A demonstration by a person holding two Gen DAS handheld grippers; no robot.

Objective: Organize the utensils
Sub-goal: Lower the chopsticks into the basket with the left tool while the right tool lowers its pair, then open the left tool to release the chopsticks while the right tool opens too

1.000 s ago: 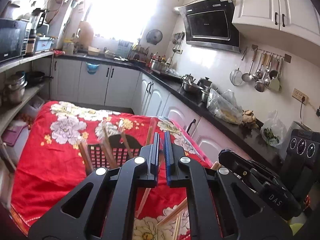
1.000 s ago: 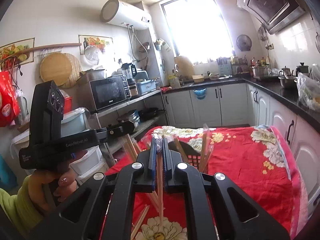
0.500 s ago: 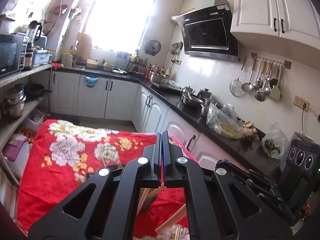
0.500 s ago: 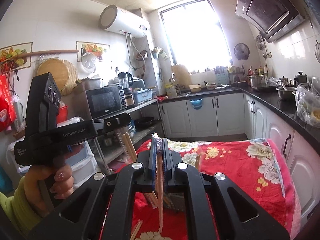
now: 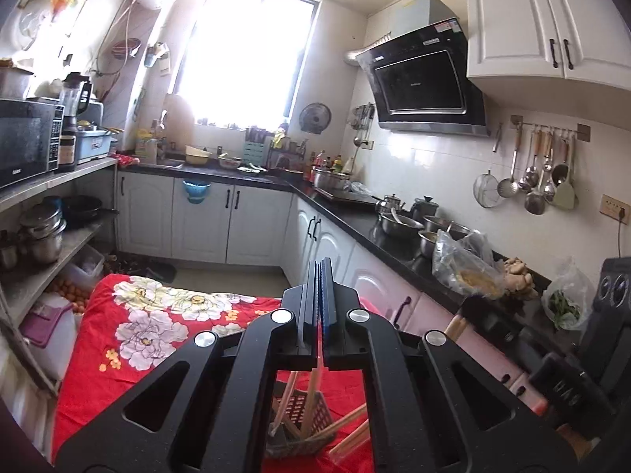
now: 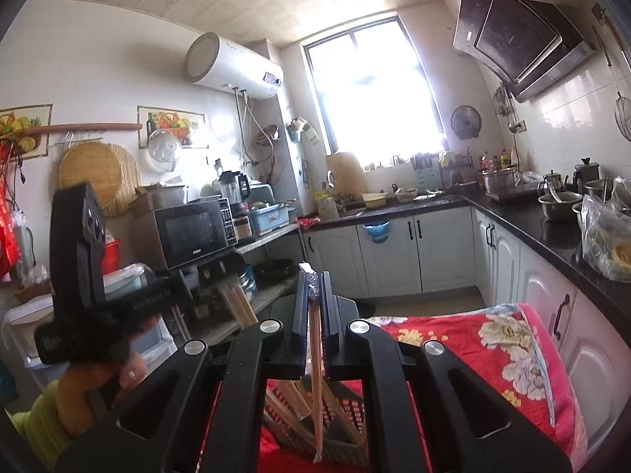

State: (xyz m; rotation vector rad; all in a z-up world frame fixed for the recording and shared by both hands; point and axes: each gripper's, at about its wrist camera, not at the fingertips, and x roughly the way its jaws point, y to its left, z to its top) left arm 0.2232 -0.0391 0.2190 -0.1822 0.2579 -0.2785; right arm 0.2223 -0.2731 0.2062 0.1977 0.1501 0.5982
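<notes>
My left gripper is shut on a wrapped pair of chopsticks that hangs down below the fingers. My right gripper is shut on a plastic-wrapped chopstick pair that hangs down over the black slotted utensil basket. The basket stands on the red floral cloth and holds several wooden chopsticks. More chopsticks lie on the cloth beside it. The left gripper's body shows at the left of the right wrist view, held by a hand.
A black countertop with pots and bags runs along the right over white cabinets. Shelves with a microwave and pans stand at the left. The right gripper's body sits at the lower right.
Both grippers have risen and tilted upward, so the basket and table have dropped low in both views. Each still holds its wrapped chopsticks.
</notes>
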